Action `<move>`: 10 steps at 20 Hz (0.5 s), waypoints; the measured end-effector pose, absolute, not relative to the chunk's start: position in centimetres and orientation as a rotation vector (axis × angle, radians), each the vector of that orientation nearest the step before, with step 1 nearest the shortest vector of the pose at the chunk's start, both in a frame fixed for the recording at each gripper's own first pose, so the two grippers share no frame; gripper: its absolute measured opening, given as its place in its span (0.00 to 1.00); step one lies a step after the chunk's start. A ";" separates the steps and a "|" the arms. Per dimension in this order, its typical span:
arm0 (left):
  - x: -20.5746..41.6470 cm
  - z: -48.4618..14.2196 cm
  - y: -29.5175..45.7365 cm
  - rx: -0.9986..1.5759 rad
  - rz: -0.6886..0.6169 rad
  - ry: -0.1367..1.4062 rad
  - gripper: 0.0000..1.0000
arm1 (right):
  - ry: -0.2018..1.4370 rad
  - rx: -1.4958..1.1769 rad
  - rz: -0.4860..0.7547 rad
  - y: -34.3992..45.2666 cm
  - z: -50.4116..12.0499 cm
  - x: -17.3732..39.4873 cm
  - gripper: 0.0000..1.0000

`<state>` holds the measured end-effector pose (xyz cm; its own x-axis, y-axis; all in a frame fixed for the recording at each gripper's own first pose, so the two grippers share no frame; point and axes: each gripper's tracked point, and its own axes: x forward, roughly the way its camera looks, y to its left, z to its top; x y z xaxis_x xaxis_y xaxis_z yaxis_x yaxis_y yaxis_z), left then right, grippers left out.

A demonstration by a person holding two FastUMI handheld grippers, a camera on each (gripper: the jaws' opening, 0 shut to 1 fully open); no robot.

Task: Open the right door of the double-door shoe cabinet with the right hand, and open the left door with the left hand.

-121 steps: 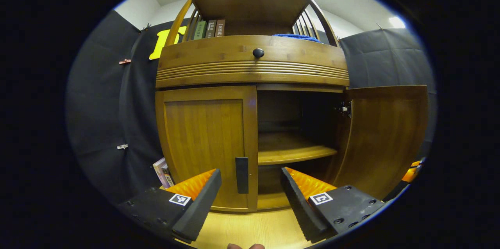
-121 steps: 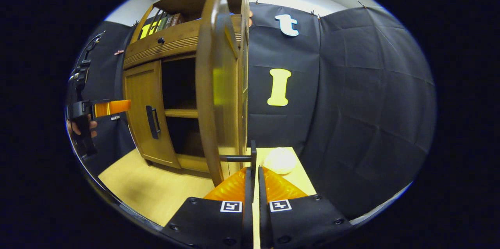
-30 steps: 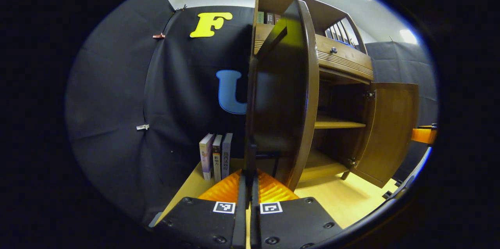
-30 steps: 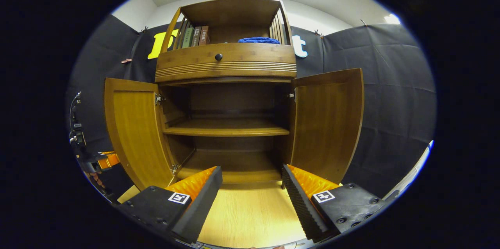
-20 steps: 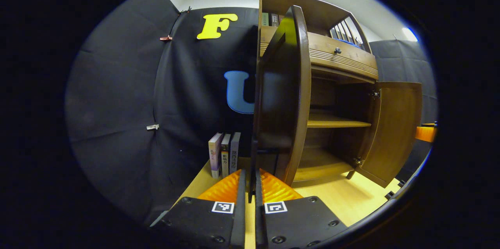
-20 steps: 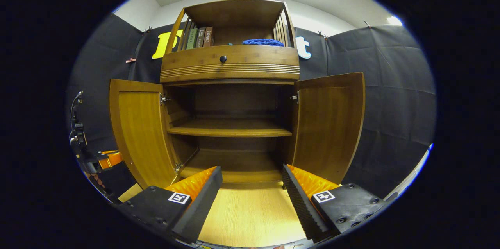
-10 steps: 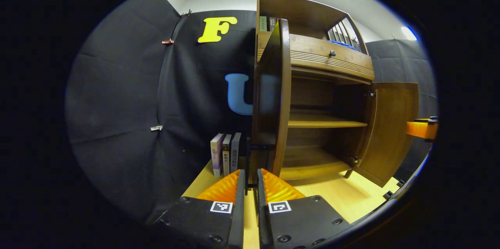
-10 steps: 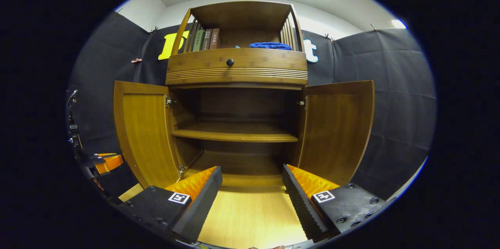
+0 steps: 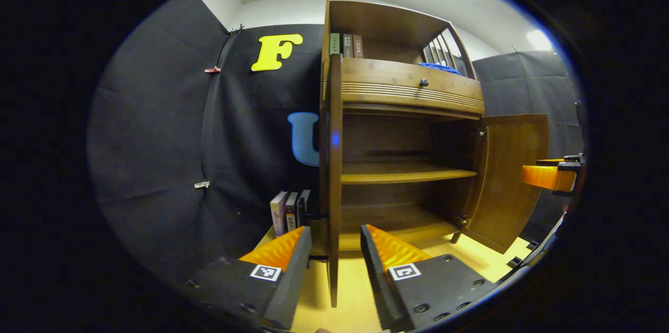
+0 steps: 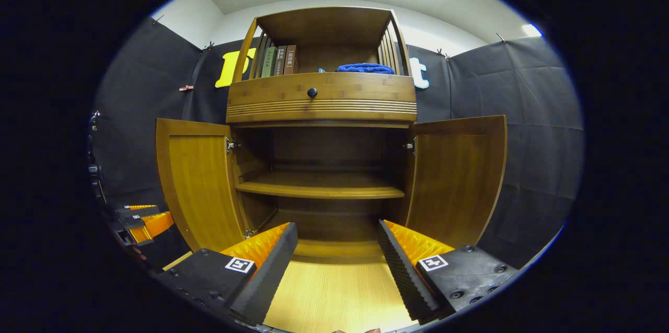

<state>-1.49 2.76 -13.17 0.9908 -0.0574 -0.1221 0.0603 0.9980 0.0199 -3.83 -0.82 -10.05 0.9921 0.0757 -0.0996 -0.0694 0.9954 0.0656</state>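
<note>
The wooden shoe cabinet (image 10: 321, 105) stands with both lower doors swung wide. Its left door (image 10: 201, 186) and right door (image 10: 454, 176) angle outward, and the inner shelf (image 10: 319, 186) is bare. My right gripper (image 10: 337, 226) hangs open in front of the cabinet's middle, touching nothing. In the left gripper view the left door (image 9: 333, 165) is edge-on, and my left gripper (image 9: 335, 230) is open with a finger on each side of that edge, clear of it. The door's dark handle (image 9: 315, 215) sticks out to the left. The right door (image 9: 509, 176) stands open farther right.
Three books (image 9: 285, 211) stand on the wooden floor left of the cabinet. Books (image 10: 277, 60) and a blue cloth (image 10: 365, 68) sit on the top shelf, above a drawer with a black knob (image 10: 312, 93). The other gripper's orange finger (image 9: 543, 176) is at the right edge.
The left gripper, shut on the left door's handle half a second ago, has opened and let it go. That door now faces it edge-on. The right gripper stays open, almost still.
</note>
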 end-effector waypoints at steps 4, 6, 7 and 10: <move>-1.9 -11.8 0.5 0.042 -0.089 0.095 0.95 | 0.092 0.071 0.071 -1.5 -9.7 -3.8 0.98; -2.1 -11.5 -0.8 0.048 -0.109 0.090 0.95 | 0.091 0.076 0.062 -1.9 -9.6 -3.8 0.98; -2.3 -11.3 -1.3 0.045 -0.117 0.088 0.95 | 0.085 0.079 0.056 -2.0 -9.4 -3.7 0.98; -2.3 -11.6 -2.5 0.017 -0.112 0.107 0.95 | 0.072 0.058 0.041 -2.5 -9.3 -3.3 0.98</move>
<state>-2.34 -2.49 -11.58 0.9880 -0.1111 -0.1073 0.1129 0.9935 0.0107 -3.33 -2.47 -9.34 0.9966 0.0434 -0.0702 -0.0392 0.9974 0.0598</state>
